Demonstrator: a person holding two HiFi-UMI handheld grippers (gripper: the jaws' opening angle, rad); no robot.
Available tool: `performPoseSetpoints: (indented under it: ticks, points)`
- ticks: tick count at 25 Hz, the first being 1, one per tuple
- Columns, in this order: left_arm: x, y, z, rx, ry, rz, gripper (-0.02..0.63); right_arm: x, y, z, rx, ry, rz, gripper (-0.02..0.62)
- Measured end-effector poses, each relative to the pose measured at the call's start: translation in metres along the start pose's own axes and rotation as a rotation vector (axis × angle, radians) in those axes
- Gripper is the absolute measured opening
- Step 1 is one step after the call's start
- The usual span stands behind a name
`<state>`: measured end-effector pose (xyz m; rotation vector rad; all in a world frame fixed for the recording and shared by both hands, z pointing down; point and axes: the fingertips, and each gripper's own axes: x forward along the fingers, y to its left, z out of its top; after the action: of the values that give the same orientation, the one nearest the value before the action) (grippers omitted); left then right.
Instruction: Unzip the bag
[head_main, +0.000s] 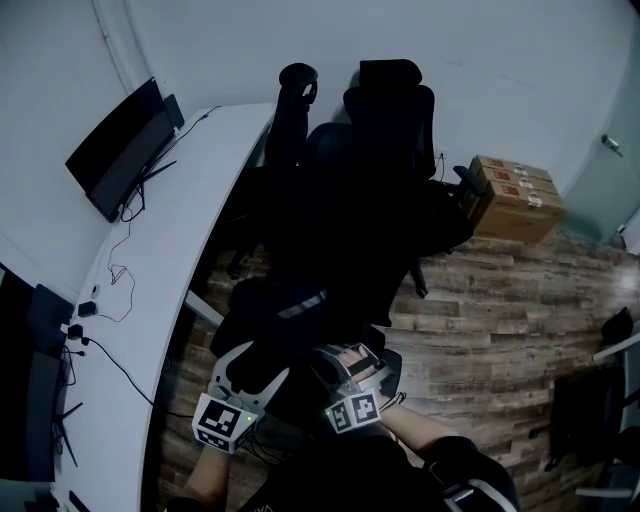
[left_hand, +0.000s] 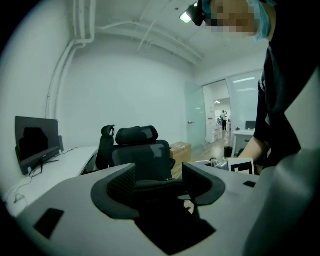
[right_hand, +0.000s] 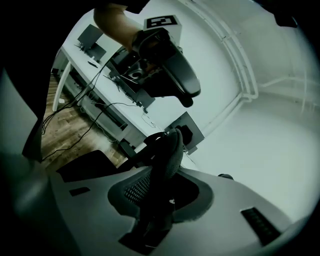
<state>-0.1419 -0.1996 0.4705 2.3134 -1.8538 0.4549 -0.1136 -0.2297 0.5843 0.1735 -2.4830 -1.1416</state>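
The left gripper (left_hand: 159, 184) clamps a flat fold of the soft black bag (head_main: 292, 318), while the right gripper (right_hand: 159, 192), at its three o'clock, pinches a rounded, mesh-textured ridge.

Pale bare walls (head_main: 450, 50), long white curved desk (head_main: 170, 250) along 1 side, dark monitor (head_main: 115, 150) on it, black office chair (head_main: 385, 110), wood-plank floor (head_main: 500, 300), stacked cardboard boxes (head_main: 515, 198).

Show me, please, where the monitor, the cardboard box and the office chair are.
monitor (head_main: 118, 150): head view, the middle of its dark screen.
cardboard box (head_main: 512, 212): head view, its brown side face.
office chair (head_main: 390, 112): head view, its black backrest, under the headrest.
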Motion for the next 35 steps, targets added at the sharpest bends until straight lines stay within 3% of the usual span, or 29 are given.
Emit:
performPoseSetpoints:
  ticks: [10, 16, 24, 31, 35]
  points:
    - [0.011, -0.021, -0.047, 0.281, 0.298, -0.281, 0.290, 0.002, 0.037, 0.034, -0.122, -0.014, -0.018, 0.118]
    - [-0.002, -0.026, -0.077, 0.338, 0.422, -0.382, 0.288, 0.000, 0.063, 0.053, -0.150, 0.012, -0.046, 0.118]
    - [-0.023, -0.048, -0.106, 0.359, 0.556, -0.562, 0.206, -0.008, 0.097, 0.065, -0.175, 0.056, -0.071, 0.117]
    - [-0.026, -0.051, -0.121, 0.228, 0.696, -0.578, 0.174, -0.014, 0.110, 0.074, -0.216, 0.071, -0.104, 0.117]
    - [-0.026, -0.051, -0.133, 0.139, 0.808, -0.628, 0.174, -0.015, 0.113, 0.074, -0.231, 0.080, -0.123, 0.115]
